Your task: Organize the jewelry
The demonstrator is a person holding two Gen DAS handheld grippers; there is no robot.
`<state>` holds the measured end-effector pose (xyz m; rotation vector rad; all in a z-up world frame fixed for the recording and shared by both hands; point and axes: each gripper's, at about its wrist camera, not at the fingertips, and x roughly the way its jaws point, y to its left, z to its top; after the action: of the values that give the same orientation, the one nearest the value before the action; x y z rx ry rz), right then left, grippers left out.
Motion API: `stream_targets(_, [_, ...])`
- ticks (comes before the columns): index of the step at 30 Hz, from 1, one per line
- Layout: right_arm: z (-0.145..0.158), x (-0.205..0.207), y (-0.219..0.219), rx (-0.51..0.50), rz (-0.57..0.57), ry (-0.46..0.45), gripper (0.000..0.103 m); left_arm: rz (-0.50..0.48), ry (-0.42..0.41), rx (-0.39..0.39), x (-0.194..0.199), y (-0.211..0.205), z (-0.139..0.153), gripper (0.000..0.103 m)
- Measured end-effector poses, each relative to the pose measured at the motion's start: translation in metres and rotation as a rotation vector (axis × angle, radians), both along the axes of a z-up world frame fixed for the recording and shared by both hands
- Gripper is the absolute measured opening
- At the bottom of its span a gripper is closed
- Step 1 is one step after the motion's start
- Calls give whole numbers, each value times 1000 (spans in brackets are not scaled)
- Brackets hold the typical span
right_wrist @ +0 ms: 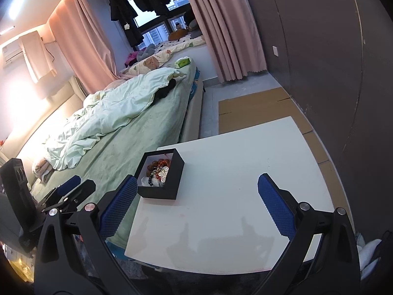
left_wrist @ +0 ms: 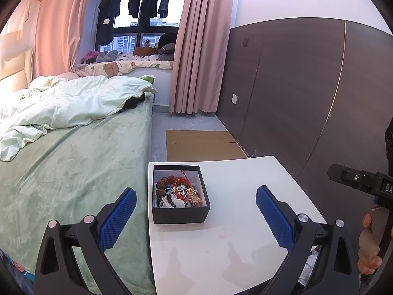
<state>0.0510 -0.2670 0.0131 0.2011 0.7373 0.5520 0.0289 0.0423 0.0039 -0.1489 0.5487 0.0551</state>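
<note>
Resting at the far left corner of the white table (left_wrist: pixel 235 241), close to the edge that borders the bed (left_wrist: pixel 73 167), the black box (left_wrist: pixel 180 212) is open at the top and holds a tangled heap of jewelry (left_wrist: pixel 178 193): brown beads, red cord and gold-coloured pieces, with single items hard to separate at this size. Left gripper (left_wrist: pixel 196 218): jaws spread wide, nothing between them, held above the near part of the table, short of the box and not touching it. Right gripper (right_wrist: pixel 197 209): jaws likewise spread wide and empty, positioned over the near table edge, with the box just beyond its left finger (right_wrist: pixel 118 209). Flat cardboard (left_wrist: pixel 201 145) lies on the floor beyond the table
</note>
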Motion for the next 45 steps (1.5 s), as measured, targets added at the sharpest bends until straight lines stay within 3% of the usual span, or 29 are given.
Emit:
stream_targets(16, [6, -11, 5, -30, 19, -39, 98, 11, -8, -32, -4, 4, 3, 95])
stream_targets(45, [7, -10, 5, -49, 25, -43, 98, 8, -44, -10, -13, 0, 6, 95])
